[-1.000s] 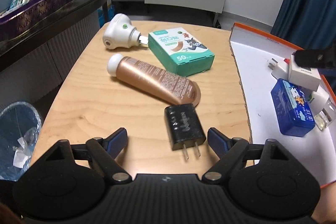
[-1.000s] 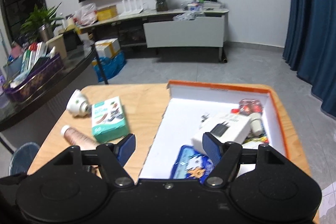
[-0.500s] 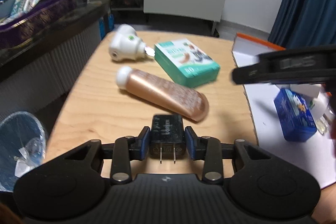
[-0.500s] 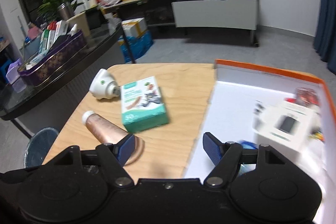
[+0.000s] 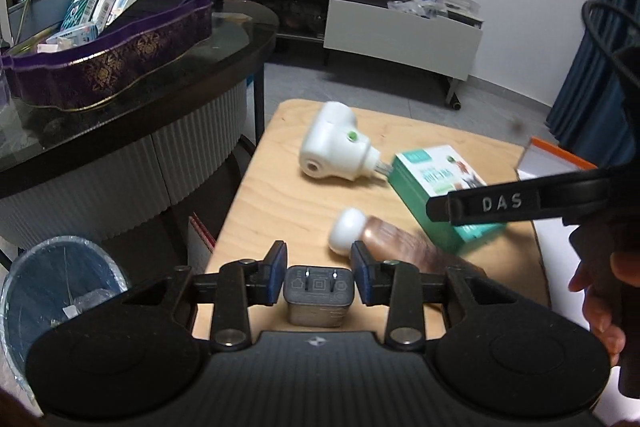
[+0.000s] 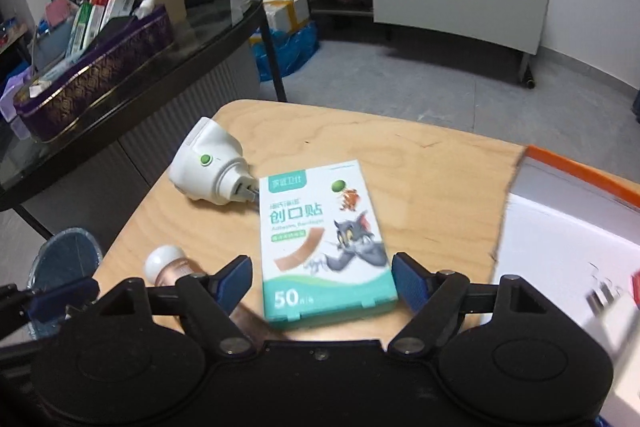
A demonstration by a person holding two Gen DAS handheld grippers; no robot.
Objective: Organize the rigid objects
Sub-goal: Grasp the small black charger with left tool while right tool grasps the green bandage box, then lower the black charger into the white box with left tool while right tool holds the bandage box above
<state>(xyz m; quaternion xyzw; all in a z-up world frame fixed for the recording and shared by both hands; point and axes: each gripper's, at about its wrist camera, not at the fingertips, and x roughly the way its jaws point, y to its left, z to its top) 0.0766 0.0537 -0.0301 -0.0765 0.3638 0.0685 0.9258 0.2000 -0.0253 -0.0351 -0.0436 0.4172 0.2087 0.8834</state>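
The left gripper [image 5: 319,279] is clamped tight on the black charger [image 5: 319,293], blue pads pressing both flanks, and the charger's two prongs face up toward the camera. It sits lifted between the fingers, with the wooden table [image 5: 280,203] showing beyond and below it.

Just past the left gripper's right finger lies the brown tube [image 5: 394,239] with its white cap [image 5: 346,230], on its side on the table, blurred in this view. Farther out sits the white plug-in device [image 5: 336,149], green dot on its body, its metal prongs pointing at the green bandage box [image 5: 440,187] and almost touching it.

Over to the right gripper [image 6: 322,281]: its jaws are opening, spread wide to either side of the near end of the green bandage box [image 6: 326,243]. The box lies flat between the two blue pads, and neither pad presses on it; there's a visible gap on both sides. In the left wrist view that same gripper shows as a dark bar lettered "DAS" crossing over the box, with a hand [image 5: 600,291] gripping its handle at the right edge.

From the right wrist, the white plug-in device [image 6: 210,167] lies just beyond the box's far left corner, and the tube's white cap [image 6: 164,263] peeks out behind the left finger. To the right stands the white tray with the orange rim [image 6: 580,171], holding blurred items at its near edge.

Off the table's left side: a dark round counter [image 5: 140,95] carrying a purple basket [image 5: 108,67], and a blue-lined bin [image 5: 48,291] on the floor.
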